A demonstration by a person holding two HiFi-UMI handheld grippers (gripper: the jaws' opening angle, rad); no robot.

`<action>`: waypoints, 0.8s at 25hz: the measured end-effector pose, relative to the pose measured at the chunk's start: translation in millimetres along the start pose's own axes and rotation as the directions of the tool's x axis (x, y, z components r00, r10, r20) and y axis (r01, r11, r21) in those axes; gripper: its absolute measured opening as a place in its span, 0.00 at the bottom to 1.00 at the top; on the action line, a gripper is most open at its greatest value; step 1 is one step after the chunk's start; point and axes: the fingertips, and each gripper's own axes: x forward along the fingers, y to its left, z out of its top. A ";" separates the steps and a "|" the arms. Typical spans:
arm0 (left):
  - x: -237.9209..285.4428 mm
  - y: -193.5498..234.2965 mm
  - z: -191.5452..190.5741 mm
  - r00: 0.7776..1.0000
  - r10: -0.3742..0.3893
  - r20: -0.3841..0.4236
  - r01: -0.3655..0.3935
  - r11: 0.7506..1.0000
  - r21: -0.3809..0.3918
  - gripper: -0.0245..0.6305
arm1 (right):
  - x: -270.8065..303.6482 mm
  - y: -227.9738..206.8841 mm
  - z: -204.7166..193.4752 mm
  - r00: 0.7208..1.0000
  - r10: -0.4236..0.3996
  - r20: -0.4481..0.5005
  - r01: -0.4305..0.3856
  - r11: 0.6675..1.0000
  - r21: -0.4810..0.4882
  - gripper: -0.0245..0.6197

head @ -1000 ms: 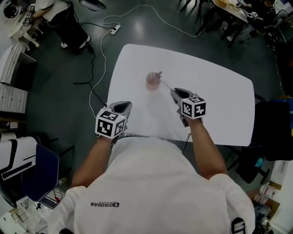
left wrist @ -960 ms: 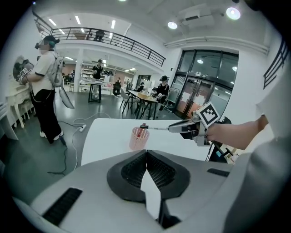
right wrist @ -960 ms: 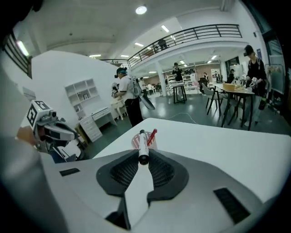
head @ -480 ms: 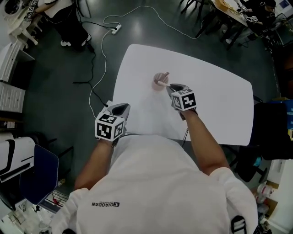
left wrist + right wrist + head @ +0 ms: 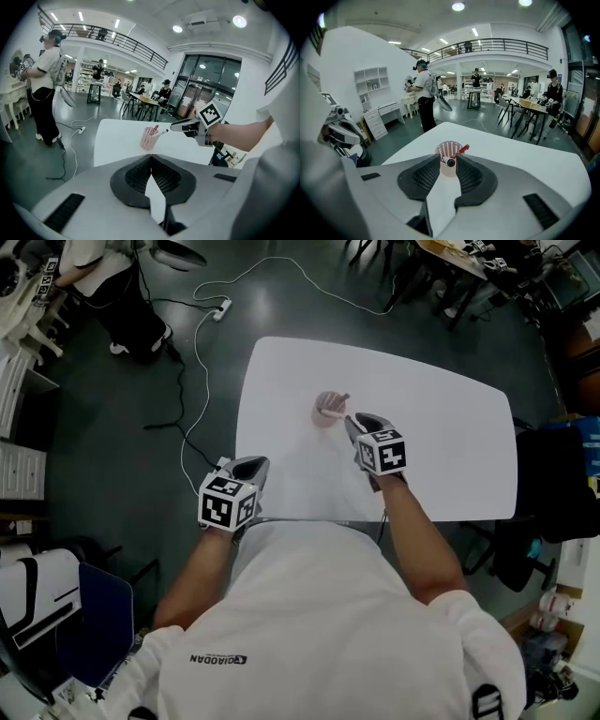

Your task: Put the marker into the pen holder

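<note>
A pink mesh pen holder [image 5: 328,409] stands upright on the white table [image 5: 441,427], with a red pen [image 5: 463,149] leaning in it. My right gripper [image 5: 351,421] is right beside the holder's rim. A white marker [image 5: 161,133] slants from between its jaws down into the holder. In the right gripper view the marker's round end [image 5: 450,162] sits between the jaw tips with a gap on the left side. The jaws are opening. My left gripper [image 5: 253,465] hovers at the table's near left edge, shut and empty.
A power strip and cable [image 5: 221,307] lie on the dark floor beyond the table's far left corner. Chairs and tables [image 5: 441,268] stand beyond the far edge. A dark chair [image 5: 553,484] is close to the table's right side. People stand in the hall.
My right gripper moved forward to the pen holder with the marker, whose tip now reaches into the holder. The left gripper stayed at the near table edge.
</note>
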 end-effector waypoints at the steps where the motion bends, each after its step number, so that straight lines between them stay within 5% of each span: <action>1: 0.7 -0.5 0.8 1.000 -0.013 -0.004 0.013 1.000 0.012 0.08 | -8.1 2.2 0.6 1.000 -0.008 0.029 0.007 1.000 0.019 0.22; 6: -1.0 -8.2 5.5 0.996 -0.087 -0.026 0.088 0.992 0.085 0.08 | -57.3 29.7 3.4 0.975 0.008 0.220 -0.047 0.984 0.170 0.07; 11: -2.3 -38.6 7.3 0.981 -0.185 -0.054 0.191 0.970 0.149 0.08 | -103.1 61.6 -9.4 0.917 0.066 0.394 -0.233 0.888 0.395 0.07; 20: -14.9 -98.2 6.1 0.964 -0.265 -0.029 0.264 0.938 0.223 0.08 | -168.8 97.3 -42.7 0.910 0.085 0.407 -0.253 0.890 0.379 0.07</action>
